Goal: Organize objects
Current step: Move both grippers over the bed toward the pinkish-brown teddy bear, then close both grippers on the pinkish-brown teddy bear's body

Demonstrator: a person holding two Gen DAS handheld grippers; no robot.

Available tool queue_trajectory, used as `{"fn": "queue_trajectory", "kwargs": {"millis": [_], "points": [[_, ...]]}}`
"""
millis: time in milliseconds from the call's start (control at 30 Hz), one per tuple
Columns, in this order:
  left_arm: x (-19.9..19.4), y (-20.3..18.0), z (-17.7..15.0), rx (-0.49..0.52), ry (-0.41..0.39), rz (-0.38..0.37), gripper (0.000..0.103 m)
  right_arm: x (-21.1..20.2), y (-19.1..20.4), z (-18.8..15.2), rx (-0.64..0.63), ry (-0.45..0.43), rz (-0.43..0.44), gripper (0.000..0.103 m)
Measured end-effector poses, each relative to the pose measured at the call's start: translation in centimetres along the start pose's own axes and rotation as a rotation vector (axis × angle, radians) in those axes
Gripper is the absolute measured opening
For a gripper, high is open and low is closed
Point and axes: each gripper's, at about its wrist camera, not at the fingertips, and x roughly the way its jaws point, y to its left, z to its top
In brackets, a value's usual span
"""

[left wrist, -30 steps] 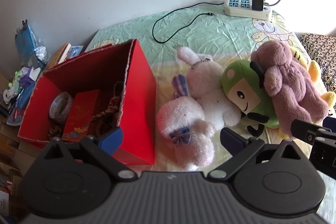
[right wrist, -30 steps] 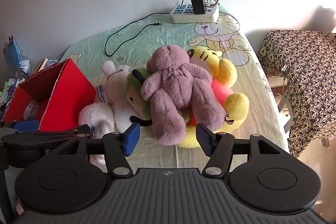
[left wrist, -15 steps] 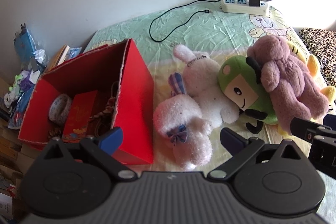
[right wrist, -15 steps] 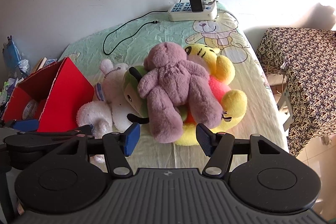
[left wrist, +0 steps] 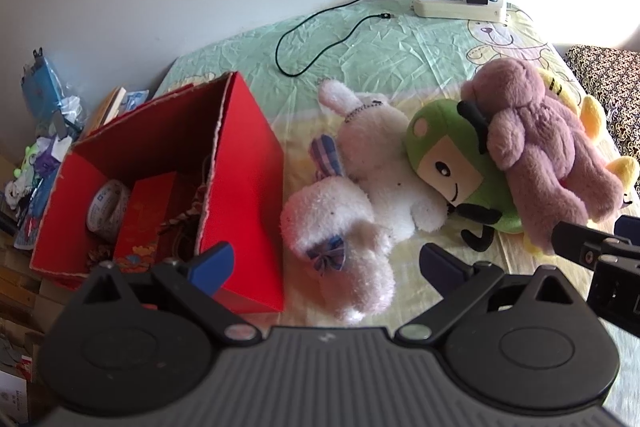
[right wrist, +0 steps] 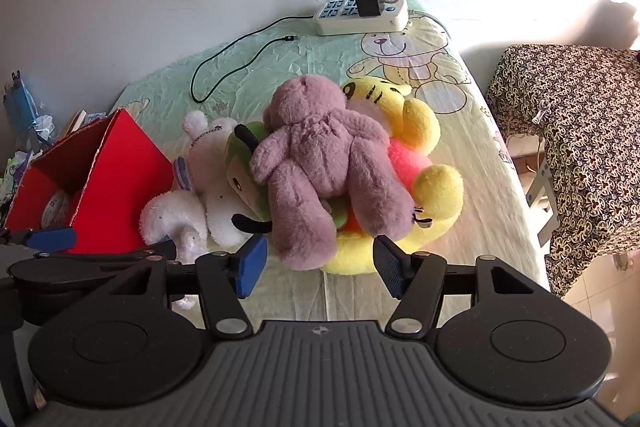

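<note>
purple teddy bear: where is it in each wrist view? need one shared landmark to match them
Left wrist: purple teddy bear at the right, lying across the green toy, beyond and right of the left gripper.
Right wrist: centre of the picture, just beyond the open right gripper, on top of the yellow toy.
Shared landmark: the white power strip by the wall at the far end of the bed.
</note>
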Motion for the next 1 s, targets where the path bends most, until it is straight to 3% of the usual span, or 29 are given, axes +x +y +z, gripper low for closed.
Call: {"fn": "queue_trajectory", "kwargs": {"millis": [300, 567, 700, 800, 867, 1000], "points": [[0.1, -0.1, 0.2, -0.007, 0.0, -0.008, 0.099, 0.0, -0.6, 0.0, 0.022, 0.001, -0.008, 0.062], [-0.4, -0.1, 1.2, -0.009, -0.06, -0.112, 0.099, -0.6, -1.7, 0.6, 0.047, -0.048, 0.004, 0.061], [-0.4, 0.1, 2.5, -0.014, -0.099, -0.235, 0.1, -0.9, -2.4, 1.2, 0.062, -0.091, 0.03, 0.06], [0.2, -0.2, 3.5, -0.017, -0.119, -0.323, 0.102, -0.7, -3.2, 2.0, 0.089, -0.123, 0.061, 0.049], [0.9, -0.5, 4.0, -0.015, -0.09, -0.393, 0.102, -0.1, -4.0, 2.6, 0.123, -0.129, 0.097, 0.041], [2.0, -1.0, 4.1, -0.059, -0.048, -0.536, 0.102, 1.6, -5.3, 3.5, 0.155, -0.124, 0.122, 0.039]]}}
